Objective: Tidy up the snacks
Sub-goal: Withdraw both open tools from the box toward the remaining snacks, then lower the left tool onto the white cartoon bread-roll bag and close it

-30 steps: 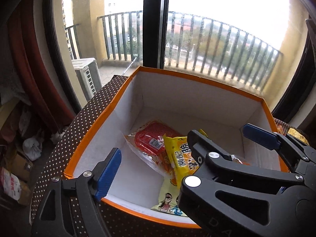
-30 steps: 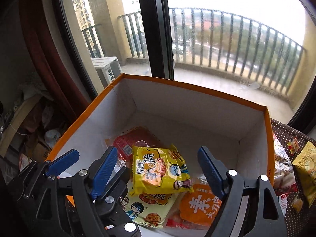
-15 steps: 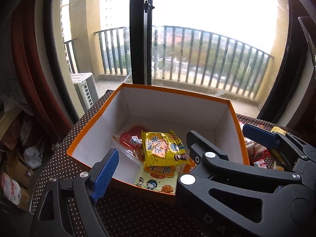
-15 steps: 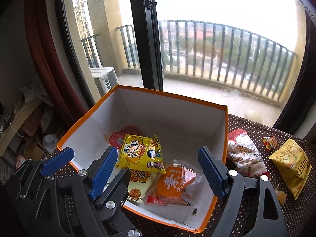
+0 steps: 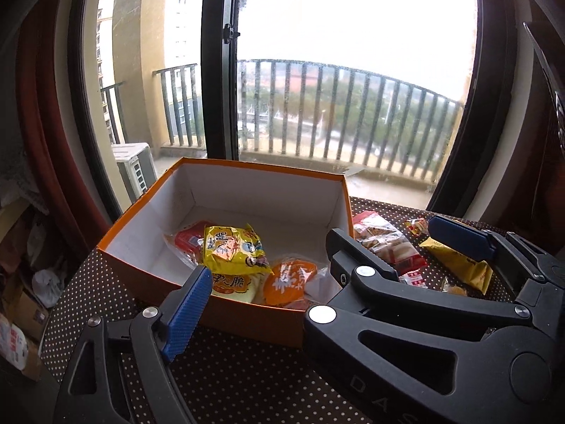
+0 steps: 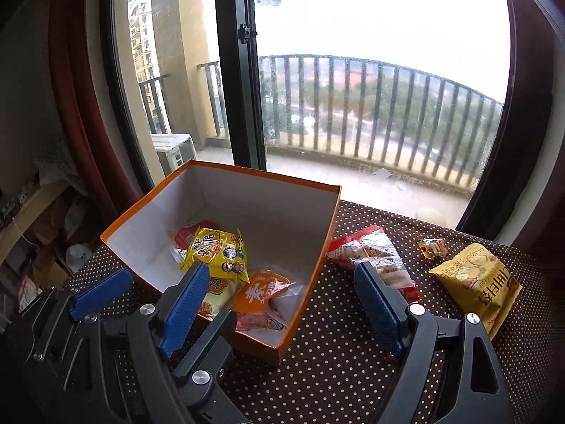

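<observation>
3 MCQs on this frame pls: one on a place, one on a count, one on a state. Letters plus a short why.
1. Where does the orange snack packet lie?
A. inside the box
B. on the tablecloth
C. between the right gripper's fingers

2. How many snack packs lie on the tablecloth outside the box?
A. none
B. three
C. six

3. How are the right gripper fingers?
A. shut on a packet
B. spread apart, holding nothing
C. out of view

Answers:
1 A, it rests on the box floor near the front corner.
2 B, the red-and-clear pack, the small candy packet and the yellow chip bag.
3 B, the blue pads stand wide with only background between them.
</observation>
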{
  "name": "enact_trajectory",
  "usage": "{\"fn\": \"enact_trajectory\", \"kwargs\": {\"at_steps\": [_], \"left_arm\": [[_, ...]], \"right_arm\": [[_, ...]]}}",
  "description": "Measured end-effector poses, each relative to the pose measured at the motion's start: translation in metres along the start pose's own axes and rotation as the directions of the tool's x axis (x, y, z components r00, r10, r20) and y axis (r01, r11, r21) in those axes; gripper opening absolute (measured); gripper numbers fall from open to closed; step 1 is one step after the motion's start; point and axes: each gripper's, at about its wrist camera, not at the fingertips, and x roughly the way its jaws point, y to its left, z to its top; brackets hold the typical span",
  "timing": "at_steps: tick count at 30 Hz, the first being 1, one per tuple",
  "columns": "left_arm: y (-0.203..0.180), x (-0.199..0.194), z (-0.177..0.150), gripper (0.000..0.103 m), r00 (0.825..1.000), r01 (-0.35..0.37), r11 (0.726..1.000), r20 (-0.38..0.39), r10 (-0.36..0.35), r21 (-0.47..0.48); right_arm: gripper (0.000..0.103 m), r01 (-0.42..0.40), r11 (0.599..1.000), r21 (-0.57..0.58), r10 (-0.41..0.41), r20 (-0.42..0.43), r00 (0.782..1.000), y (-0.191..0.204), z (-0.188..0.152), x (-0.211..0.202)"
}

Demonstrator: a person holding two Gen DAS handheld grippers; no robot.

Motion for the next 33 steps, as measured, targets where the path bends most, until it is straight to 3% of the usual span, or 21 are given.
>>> {"fn": "enact_trajectory", "kwargs": {"at_steps": [14, 21, 28, 33], "left_arm": [[-0.053, -0.017, -0.021, 0.092, 0.996, 0.082, 0.991, 0.032, -0.085, 0.104], [-0.083, -0.004, -0.027, 0.1, 0.992, 0.116, 0.983, 0.041, -0.123, 0.145], [-0.116, 0.018, -0.025, 0.101, 0.988, 0.147, 0.974, 0.012, -0.152, 0.171], [-0.134, 0.038, -0.017, 0.102, 0.991, 0.13, 0.975, 0.003, -0.133, 0.178]], "right_arm": [[0.086, 0.097, 0.994, 0.057, -0.101, 0.07, 0.992, -0.05, -0.036, -0.046], [0.086, 0.164, 0.98, 0.108, -0.174, 0.088, 0.981, -0.081, -0.051, -0.056], [0.086, 0.2, 0.967, 0.156, -0.213, 0.068, 0.975, -0.117, -0.058, -0.05], [0.086, 0.217, 0.958, 0.189, -0.23, 0.052, 0.972, -0.142, -0.057, -0.039]]}}
